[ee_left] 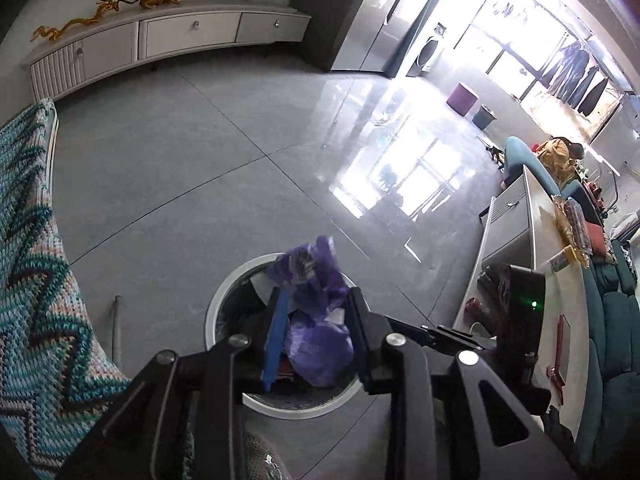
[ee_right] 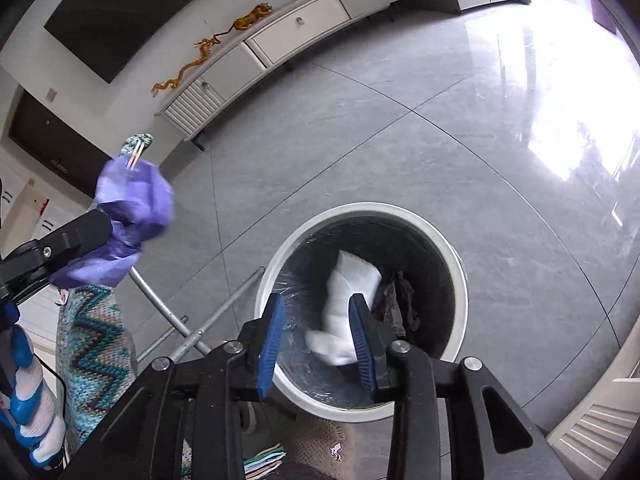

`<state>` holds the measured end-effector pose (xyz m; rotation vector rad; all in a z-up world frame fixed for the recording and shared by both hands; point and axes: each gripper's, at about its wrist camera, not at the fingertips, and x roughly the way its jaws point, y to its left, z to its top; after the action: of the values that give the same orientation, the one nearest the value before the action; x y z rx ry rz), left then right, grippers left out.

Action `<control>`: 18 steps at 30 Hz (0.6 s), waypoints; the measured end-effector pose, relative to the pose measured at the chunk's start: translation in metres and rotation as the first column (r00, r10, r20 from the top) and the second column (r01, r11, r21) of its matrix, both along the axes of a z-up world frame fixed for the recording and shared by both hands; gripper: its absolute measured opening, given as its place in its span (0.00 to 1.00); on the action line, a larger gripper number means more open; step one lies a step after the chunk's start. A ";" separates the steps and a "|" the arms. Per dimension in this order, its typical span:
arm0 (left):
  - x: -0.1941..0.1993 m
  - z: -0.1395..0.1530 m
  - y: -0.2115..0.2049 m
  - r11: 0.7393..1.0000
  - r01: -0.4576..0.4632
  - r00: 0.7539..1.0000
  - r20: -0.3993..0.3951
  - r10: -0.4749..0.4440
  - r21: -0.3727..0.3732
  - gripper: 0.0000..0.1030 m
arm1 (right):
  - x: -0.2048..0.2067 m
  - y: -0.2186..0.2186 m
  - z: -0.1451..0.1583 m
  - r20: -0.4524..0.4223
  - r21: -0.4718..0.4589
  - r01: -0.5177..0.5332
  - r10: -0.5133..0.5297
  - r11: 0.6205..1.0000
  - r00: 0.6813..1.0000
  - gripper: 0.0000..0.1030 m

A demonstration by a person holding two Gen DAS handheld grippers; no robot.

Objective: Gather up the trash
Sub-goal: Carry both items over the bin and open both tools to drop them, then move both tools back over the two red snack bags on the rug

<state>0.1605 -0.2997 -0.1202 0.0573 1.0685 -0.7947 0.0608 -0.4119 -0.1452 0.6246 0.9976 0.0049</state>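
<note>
You're hovering both over the white bin (ee_right: 362, 312), right gripper (ee_right: 317, 334) spread and dropping the white wad (ee_right: 348, 300) in, so bring the left gripper (ee_left: 316, 334), loosely spread around the purple wrapper (ee_left: 320, 312), fully above the rim before widening it.

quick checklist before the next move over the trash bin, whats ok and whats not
1. Left tool over the bin: ok in its own view, though the right wrist view shows it off to the side.
2. Purple wad free of the left tool: cannot tell, it sits between the fingers.
3. Right tool over the bin opening: ok.
4. White wad clear of the right tool: cannot tell, it is blurred between the pads.
5. Trash on the floor around the bin: ok, none visible.
</note>
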 end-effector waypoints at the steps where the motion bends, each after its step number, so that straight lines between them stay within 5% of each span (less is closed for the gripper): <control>1: 0.000 -0.001 -0.001 1.000 0.000 1.000 -0.003 0.000 0.000 0.35 | 0.001 -0.001 -0.001 -0.003 0.000 0.003 -0.003 1.000 1.000 0.34; 9: -0.006 0.008 0.002 1.000 -0.019 0.999 0.045 0.019 0.012 0.36 | -0.008 0.000 0.013 0.029 0.008 0.011 -0.011 1.000 1.000 0.37; 13: -0.019 0.029 0.014 0.994 -0.090 0.982 0.174 0.079 0.058 0.49 | -0.018 0.005 0.029 0.064 0.012 0.008 -0.009 1.000 0.998 0.40; 16: -0.030 0.044 0.027 0.986 -0.147 0.960 0.251 0.123 0.077 0.49 | -0.026 0.011 0.046 0.099 0.006 -0.008 0.007 1.000 0.995 0.41; 18: -0.038 0.054 0.035 0.980 -0.179 0.945 0.293 0.148 0.083 0.49 | -0.034 0.017 0.061 0.128 -0.003 -0.017 0.018 1.000 0.992 0.54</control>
<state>0.1227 -0.2652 -0.0663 0.1687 0.8286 -0.5571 0.0272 -0.3944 -0.0845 0.6059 0.8792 0.0586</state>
